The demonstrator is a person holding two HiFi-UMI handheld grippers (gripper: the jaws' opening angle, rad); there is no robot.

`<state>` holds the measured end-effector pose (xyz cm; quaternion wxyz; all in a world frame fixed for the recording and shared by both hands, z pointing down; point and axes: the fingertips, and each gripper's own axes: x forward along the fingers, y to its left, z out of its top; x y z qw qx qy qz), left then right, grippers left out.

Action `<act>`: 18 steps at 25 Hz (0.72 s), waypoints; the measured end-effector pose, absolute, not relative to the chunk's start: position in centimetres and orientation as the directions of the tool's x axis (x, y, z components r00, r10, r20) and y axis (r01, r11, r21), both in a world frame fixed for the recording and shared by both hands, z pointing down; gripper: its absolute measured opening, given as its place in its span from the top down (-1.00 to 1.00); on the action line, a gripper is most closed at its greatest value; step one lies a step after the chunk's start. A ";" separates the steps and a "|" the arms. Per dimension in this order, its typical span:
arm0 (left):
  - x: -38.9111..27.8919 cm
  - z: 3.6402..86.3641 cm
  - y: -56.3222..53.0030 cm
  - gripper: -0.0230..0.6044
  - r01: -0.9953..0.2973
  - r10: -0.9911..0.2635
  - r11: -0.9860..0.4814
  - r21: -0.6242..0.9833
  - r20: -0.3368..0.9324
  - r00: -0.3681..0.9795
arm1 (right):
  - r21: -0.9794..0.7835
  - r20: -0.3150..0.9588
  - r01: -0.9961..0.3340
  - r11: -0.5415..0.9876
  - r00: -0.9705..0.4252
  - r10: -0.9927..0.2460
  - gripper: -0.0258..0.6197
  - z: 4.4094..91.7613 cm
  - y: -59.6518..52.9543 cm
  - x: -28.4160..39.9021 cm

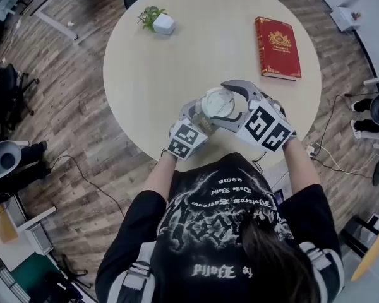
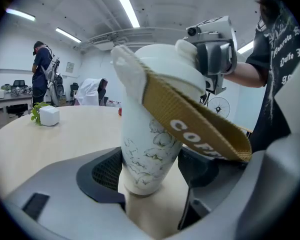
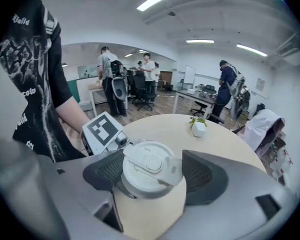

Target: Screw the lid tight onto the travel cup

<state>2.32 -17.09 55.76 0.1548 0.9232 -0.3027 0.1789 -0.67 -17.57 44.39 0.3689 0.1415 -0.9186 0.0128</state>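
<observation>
Left gripper (image 2: 149, 178) clamps travel cup (image 2: 146, 134) (low down); right gripper (image 3: 153, 173) jaws grip the lid (image 3: 149, 165).

The strap (image 2: 200, 129) is covering part of the cup (image 2: 145, 154), its print breaking off after "COFF". In the head and right gripper views, the lid (image 3: 151, 166) is hiding the cup's body. The book (image 1: 277, 47) is showing a title too small to read.

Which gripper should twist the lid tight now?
Right. The right gripper is closed around the lid, ready to turn it, while the left gripper clamps the travel cup low on its body, holding it steady.
</observation>
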 end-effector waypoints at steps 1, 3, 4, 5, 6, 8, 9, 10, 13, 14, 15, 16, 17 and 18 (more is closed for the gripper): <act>2.2 55.7 -17.1 -0.26 -0.618 -0.507 -0.766 0.178 0.424 0.750 | 0.079 0.674 -0.320 0.944 -0.681 -0.287 -0.23 44.4 -17.6 -0.7; 2.1 55.7 -17.0 -0.26 -0.625 -0.514 -0.760 0.178 0.425 0.745 | 0.082 0.654 -0.407 0.910 -0.667 -0.357 -0.23 44.3 -17.7 -0.7; 2.1 55.7 -17.0 -0.26 -0.630 -0.518 -0.755 0.179 0.426 0.742 | 0.083 0.642 -0.448 0.890 -0.659 -0.392 -0.23 44.2 -17.7 -0.7; 2.1 55.8 -17.0 -0.26 -0.636 -0.523 -0.751 0.180 0.426 0.738 | 0.084 0.629 -0.490 0.868 -0.650 -0.427 -0.23 44.2 -17.8 -0.6; 2.1 55.8 -17.0 -0.26 -0.641 -0.528 -0.746 0.181 0.426 0.734 | 0.085 0.615 -0.531 0.843 -0.638 -0.464 -0.23 44.1 -17.8 -0.5; 2.1 55.8 -17.0 -0.26 -0.652 -0.539 -0.737 0.179 0.426 0.726 | 0.087 0.589 -0.614 0.785 -0.603 -0.538 -0.23 44.0 -18.0 -0.3; 2.1 55.8 -17.1 -0.26 -0.657 -0.544 -0.732 0.178 0.426 0.722 | 0.088 0.579 -0.652 0.753 -0.582 -0.572 -0.23 44.0 -18.1 -0.3; 2.1 55.8 -17.1 -0.26 -0.663 -0.550 -0.727 0.177 0.427 0.718 | 0.090 0.572 -0.687 0.721 -0.557 -0.602 -0.23 44.0 -18.2 -0.2; 2.2 55.8 -17.2 -0.26 -0.681 -0.569 -0.712 0.172 0.428 0.702 | 0.090 0.567 -0.775 0.626 -0.477 -0.672 -0.23 44.0 -18.4 0.2; 2.2 55.8 -17.2 -0.26 -0.687 -0.575 -0.707 0.170 0.429 0.697 | 0.090 0.570 -0.798 0.596 -0.449 -0.688 -0.24 44.0 -18.4 0.3; 2.2 55.8 -17.2 -0.26 -0.693 -0.581 -0.701 0.168 0.429 0.692 | 0.091 0.574 -0.815 0.572 -0.426 -0.699 -0.24 44.0 -18.5 0.3; 2.2 55.8 -17.2 -0.26 -0.696 -0.584 -0.698 0.168 0.428 0.689 | 0.091 0.576 -0.824 0.559 -0.414 -0.704 -0.24 44.1 -18.5 0.3; 2.2 55.9 -17.2 -0.26 -0.697 -0.585 -0.697 0.168 0.428 0.689 | 0.088 0.578 -0.824 0.560 -0.416 -0.703 -0.24 44.1 -18.5 0.2; 2.2 56.0 -17.2 -0.26 -0.694 -0.583 -0.700 0.168 0.428 0.691 | 0.078 0.578 -0.817 0.571 -0.430 -0.694 -0.24 44.2 -18.4 0.3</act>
